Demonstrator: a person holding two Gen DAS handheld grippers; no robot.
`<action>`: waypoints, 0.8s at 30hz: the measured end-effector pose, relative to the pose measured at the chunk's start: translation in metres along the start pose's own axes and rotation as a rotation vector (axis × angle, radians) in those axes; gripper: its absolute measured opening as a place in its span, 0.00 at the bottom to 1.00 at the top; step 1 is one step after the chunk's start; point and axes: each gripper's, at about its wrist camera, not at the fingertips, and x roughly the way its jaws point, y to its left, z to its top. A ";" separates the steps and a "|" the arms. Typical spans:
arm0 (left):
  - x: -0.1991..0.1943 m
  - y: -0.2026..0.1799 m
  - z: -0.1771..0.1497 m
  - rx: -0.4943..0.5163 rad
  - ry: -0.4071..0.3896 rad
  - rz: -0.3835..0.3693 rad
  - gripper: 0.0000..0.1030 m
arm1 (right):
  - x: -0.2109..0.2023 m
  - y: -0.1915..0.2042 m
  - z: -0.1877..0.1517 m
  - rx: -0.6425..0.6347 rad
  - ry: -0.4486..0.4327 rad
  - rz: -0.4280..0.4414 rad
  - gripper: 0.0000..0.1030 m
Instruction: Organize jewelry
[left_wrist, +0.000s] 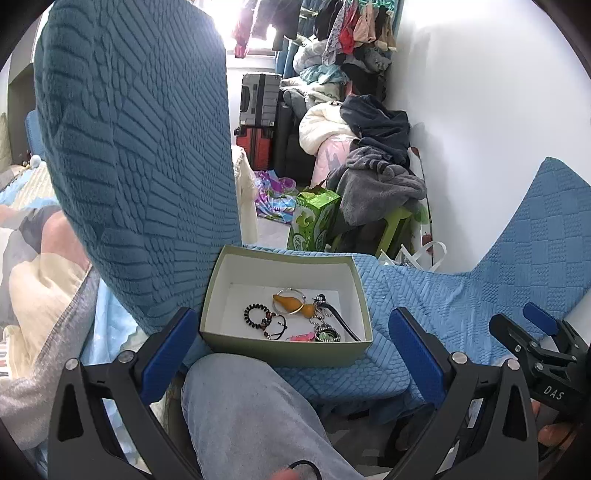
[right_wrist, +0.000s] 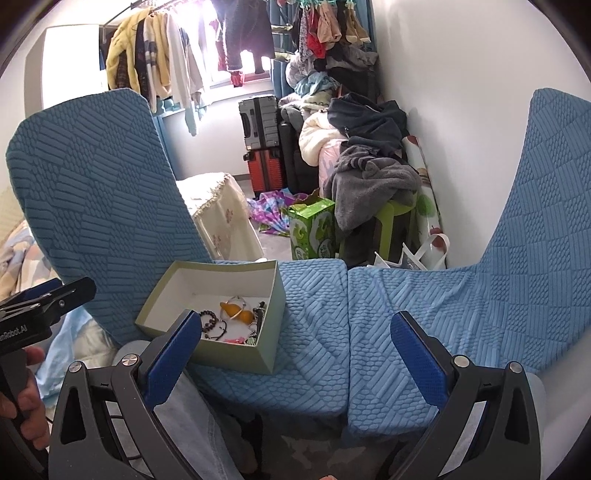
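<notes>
- With the jewelry (left_wrist: 295, 317) heaped loose in the open box (left_wrist: 280, 273) on the blue cushion (left_wrist: 399, 295): beaded bracelet (left_wrist: 258, 314), metal bangle (left_wrist: 291, 301), orange gourd pendant (left_wrist: 295, 306), chains and black cord all touching, likely to come up knotted together if one piece is tugged.
- Small and thin, so likely to slip from wide pads or get pinched against the cardboard floor.
- Light box, standing near the cushion's front edge and just beyond a knee in grey trousers (left_wrist: 255, 413); could tip or slide off at a nudge from the knee or from a finger pressed on its rim.
- Soft, ribbed cushion under it, so probably no firm footing during a push.
- Left gripper (left_wrist: 291, 354) spread wide apart, empty, hanging near the box's front wall; could knock that wall on the way in.
- Right gripper (right_wrist: 295, 354) also wide apart and empty, over bare cushion to the right of the box; a crossing reach risks a clash with the other tool.
</notes>
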 end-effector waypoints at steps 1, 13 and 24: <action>0.001 0.000 0.000 -0.002 0.004 -0.002 1.00 | 0.001 0.000 -0.001 -0.002 0.003 -0.002 1.00; 0.008 0.001 -0.005 -0.004 0.030 -0.004 1.00 | 0.007 0.000 -0.006 0.005 0.022 -0.016 1.00; 0.008 -0.001 -0.005 0.007 0.040 0.009 1.00 | 0.009 -0.001 -0.004 0.000 0.013 -0.023 1.00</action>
